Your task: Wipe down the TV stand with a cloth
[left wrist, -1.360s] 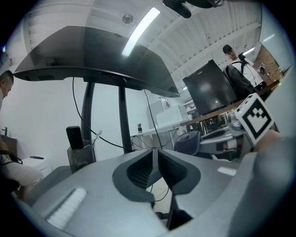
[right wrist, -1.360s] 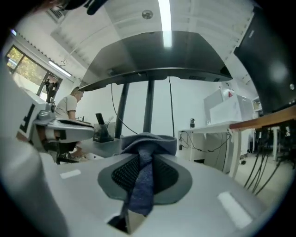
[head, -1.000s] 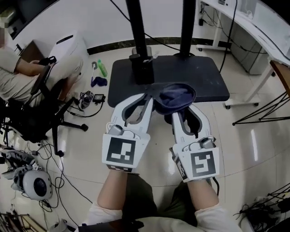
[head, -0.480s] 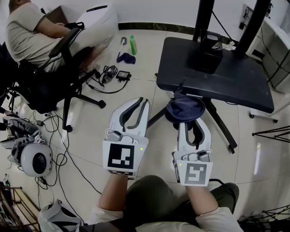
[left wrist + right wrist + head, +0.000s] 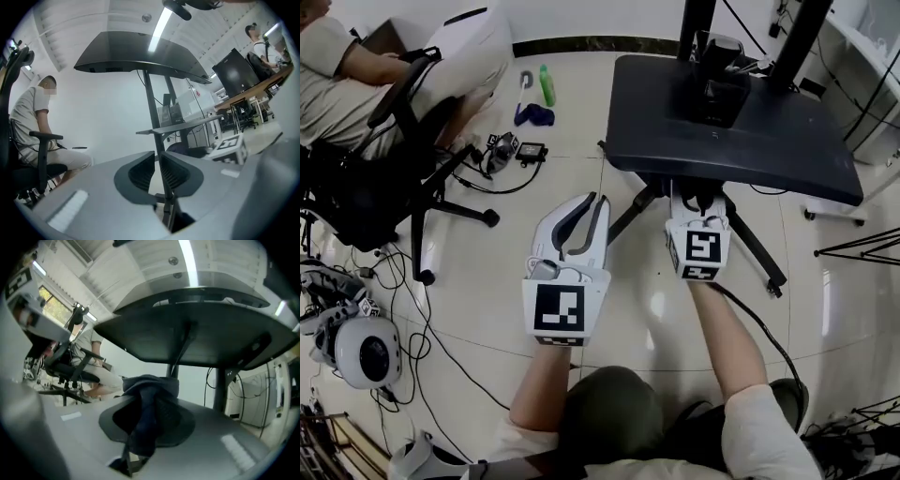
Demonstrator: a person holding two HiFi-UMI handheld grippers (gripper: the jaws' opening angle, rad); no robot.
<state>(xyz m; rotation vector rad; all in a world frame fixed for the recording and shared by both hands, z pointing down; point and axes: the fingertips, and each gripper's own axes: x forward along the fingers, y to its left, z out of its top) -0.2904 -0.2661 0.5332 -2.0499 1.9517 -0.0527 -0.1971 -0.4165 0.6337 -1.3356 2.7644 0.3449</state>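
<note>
**Cloth-bearing right gripper (image 5: 697, 202) met the near edge of the TV stand (image 5: 750, 131), apparently poised to wipe.**

In the head view, the stand's black plate lay at 12 o'clock from the right gripper, with its long axis running roughly 9 to 3 o'clock. The gripper's tips sat at or just under the near rim, and the right gripper view looked up at the plate's underside. That gripper was clamped on a dark blue cloth (image 5: 145, 404), which bunched over the jaw tips and hung down between them. The left gripper (image 5: 591, 204) hung at 8 o'clock from the right one, over the tiled floor (image 5: 628, 319) and short of the stand. Its jaws were nearly together, with only a slit between them and nothing held. The right arm was plainly the nearer. The plate looked dark, matt and smooth, with two posts (image 5: 695, 23) rising from its far side.
</note>
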